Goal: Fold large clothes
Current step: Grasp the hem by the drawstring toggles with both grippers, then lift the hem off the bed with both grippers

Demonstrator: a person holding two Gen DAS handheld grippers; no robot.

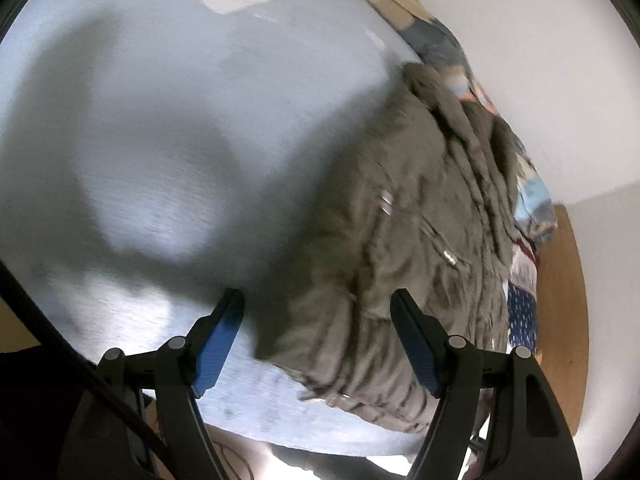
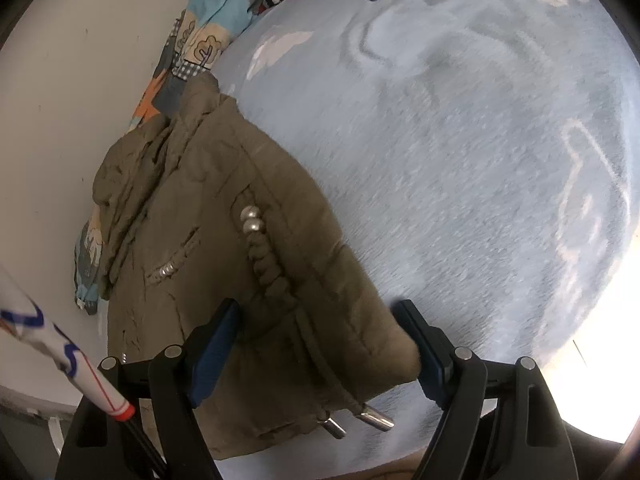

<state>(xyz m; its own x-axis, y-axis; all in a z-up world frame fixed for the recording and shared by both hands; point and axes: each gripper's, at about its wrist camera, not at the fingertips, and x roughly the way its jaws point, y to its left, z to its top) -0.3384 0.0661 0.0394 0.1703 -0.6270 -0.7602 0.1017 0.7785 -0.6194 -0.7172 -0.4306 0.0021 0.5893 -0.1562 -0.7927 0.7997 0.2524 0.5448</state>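
An olive padded jacket lies bunched on a pale blue fleece bed sheet, at the right in the left wrist view. My left gripper hangs open over the jacket's near edge, its left finger above bare sheet. In the right wrist view the jacket lies folded at the left. A braided cord with metal beads runs down it, and metal drawstring tips stick out at the hem. My right gripper is open and straddles the jacket's near right corner.
A patterned quilt is crumpled along the white wall, behind the jacket. A wooden bed frame shows at the right edge. A white rod with blue marks and a red end crosses the lower left. The sheet spreads wide beside the jacket.
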